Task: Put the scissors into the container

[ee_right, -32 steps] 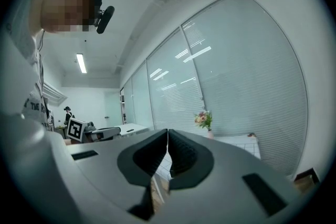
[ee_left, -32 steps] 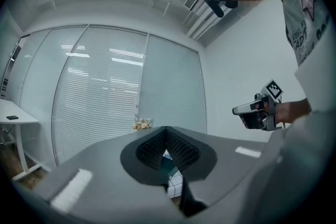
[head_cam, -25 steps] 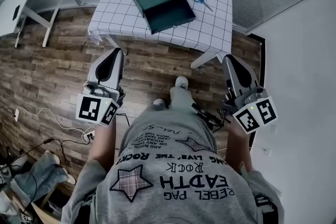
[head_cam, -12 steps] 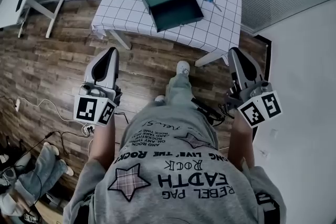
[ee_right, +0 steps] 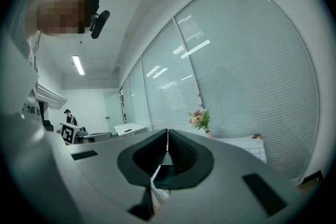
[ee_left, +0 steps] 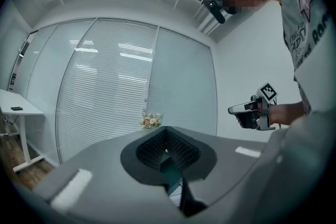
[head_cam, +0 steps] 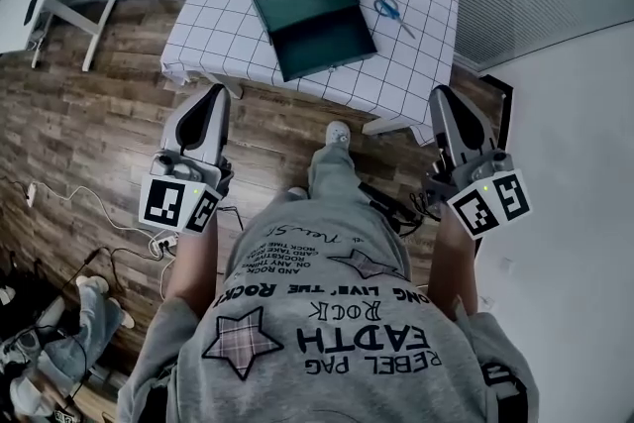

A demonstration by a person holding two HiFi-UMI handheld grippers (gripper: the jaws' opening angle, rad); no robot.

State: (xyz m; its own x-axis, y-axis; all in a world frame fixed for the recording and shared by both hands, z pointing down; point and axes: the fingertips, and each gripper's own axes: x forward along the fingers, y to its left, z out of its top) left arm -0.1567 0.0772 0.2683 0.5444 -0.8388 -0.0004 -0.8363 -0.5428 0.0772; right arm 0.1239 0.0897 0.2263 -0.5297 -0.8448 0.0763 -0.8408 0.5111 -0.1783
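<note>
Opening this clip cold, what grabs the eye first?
The dark green container on the checked table at the top of the head view, with blue-handled scissors just to its right. Nearer, the left gripper and right gripper are shut and empty, either side of the person's legs.

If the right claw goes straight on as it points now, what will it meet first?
The way looks free: the right claw seems higher than the table, so it would pass over it, left of the flowers, and reach the blinds. Height is uncertain.
</note>
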